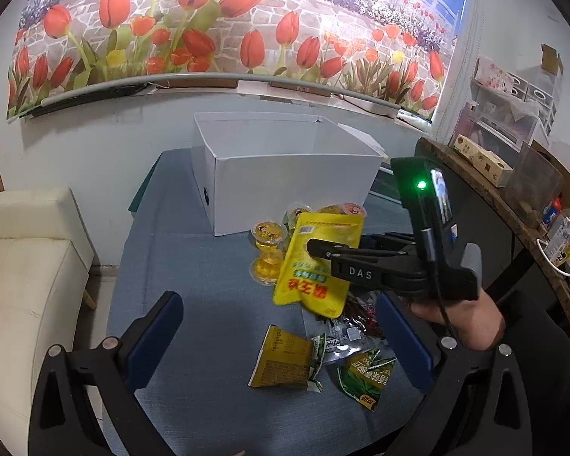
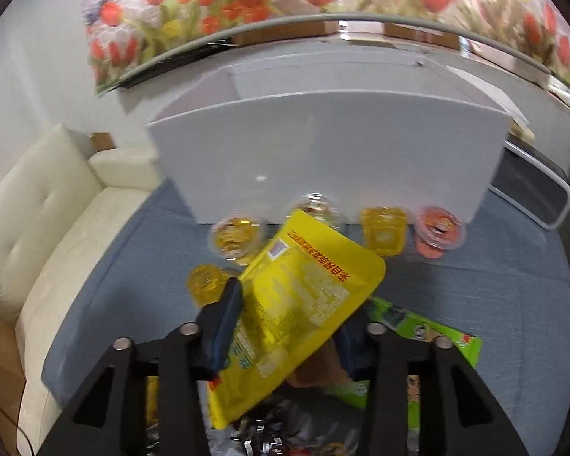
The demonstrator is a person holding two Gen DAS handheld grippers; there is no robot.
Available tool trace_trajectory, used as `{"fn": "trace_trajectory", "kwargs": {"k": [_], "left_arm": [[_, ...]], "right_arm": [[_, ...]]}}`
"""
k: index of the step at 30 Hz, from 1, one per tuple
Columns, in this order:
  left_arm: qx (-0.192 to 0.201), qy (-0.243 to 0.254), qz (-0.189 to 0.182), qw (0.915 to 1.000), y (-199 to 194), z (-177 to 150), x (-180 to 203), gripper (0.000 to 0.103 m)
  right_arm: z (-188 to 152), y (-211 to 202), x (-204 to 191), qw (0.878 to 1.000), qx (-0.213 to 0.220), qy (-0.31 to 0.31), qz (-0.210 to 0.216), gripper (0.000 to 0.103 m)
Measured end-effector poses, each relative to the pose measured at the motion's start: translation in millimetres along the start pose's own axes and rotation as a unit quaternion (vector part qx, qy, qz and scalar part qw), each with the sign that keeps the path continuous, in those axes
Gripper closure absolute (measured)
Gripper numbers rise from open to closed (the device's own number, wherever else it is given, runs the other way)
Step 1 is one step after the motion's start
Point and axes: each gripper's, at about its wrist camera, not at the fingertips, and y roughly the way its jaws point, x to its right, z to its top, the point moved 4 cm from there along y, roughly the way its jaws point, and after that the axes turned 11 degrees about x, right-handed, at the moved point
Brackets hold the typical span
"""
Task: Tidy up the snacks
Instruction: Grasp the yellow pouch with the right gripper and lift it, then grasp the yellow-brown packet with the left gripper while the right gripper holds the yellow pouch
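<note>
The right gripper (image 2: 285, 326) angles down over the blue counter (image 1: 209, 266), jaws clamped on the yellow pouch (image 1: 317, 262), held before the white box (image 1: 296, 174); its long axis tilts toward the box. The left gripper (image 1: 281, 336) hovers wide open, empty.

Black-framed right gripper (image 1: 315, 247) stamped "DAS", green light glowing, black cable trailing, and the left gripper (image 1: 281, 326) wears blue pads.
</note>
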Motion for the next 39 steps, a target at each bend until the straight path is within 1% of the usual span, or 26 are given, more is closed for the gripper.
{"fn": "trace_trajectory", "kwargs": {"k": [1,2,3,5,8,10,13,16,18,22,26,30,34,39], "left_arm": [[0.000,-0.001,-0.001,1.0000,0.7,-0.3,-0.2,0.000],[-0.001,-0.002,-0.002,1.0000,0.8,-0.6,0.0,0.000],[-0.001,-0.003,-0.001,1.0000,1.2,-0.4,-0.5,0.000],[0.000,-0.004,0.001,1.0000,1.1,-0.4,-1.6,0.000],[0.002,-0.011,0.000,0.9999,-0.7,0.1,-6.0,0.000],[0.004,-0.013,0.003,0.9999,-2.1,1.1,-8.4,0.000],[0.005,-0.015,0.006,0.9999,-2.4,0.8,-11.6,0.000],[-0.001,-0.015,0.007,0.9999,-0.2,-2.2,-12.4,0.000],[-0.005,-0.013,0.006,0.9999,1.3,-5.3,-11.0,0.000],[-0.018,-0.013,-0.002,0.9998,5.7,-14.0,-6.2,0.000],[-0.031,-0.007,-0.010,0.9994,11.2,-26.5,2.6,0.000],[-0.051,0.003,-0.014,0.9986,21.4,-42.6,12.7,0.000],[-0.065,0.018,-0.012,0.9976,38.2,-56.4,16.0,0.000],[-0.101,0.024,-0.012,0.9945,72.2,-72.2,9.8,0.001]], "right_arm": [[0.7,-1.7,-4.3,1.000,0.000,-0.003,0.004,0.070],[2.7,-3.6,-6.0,1.000,0.001,-0.005,0.007,0.078],[4.7,-5.6,-11.6,1.000,0.000,-0.009,0.016,0.082],[8.2,-11.1,-22.4,0.999,0.001,-0.019,0.027,0.088],[14.6,-24.1,-42.8,0.998,0.013,-0.050,0.029,0.095],[19.6,-37.2,-54.8,0.996,0.029,-0.078,0.016,0.098],[25.5,-52.6,-64.9,0.994,0.045,-0.102,0.008,0.098],[29.2,-66.4,-66.5,0.993,0.056,-0.108,0.005,0.098],[30.5,-78.7,-64.0,0.992,0.065,-0.110,-0.006,0.098],[27.4,-106.5,-52.2,0.992,0.083,-0.098,-0.013,0.098],[19.7,-133.0,-32.7,0.991,0.096,-0.089,-0.033,0.098],[5.8,-149.4,-13.5,0.992,0.094,-0.073,-0.044,0.098],[-9.8,-155.1,1.8,0.994,0.083,-0.058,-0.050,0.098],[-20.3,-152.0,4.8,0.995,0.074,-0.049,-0.043,0.098]]}}
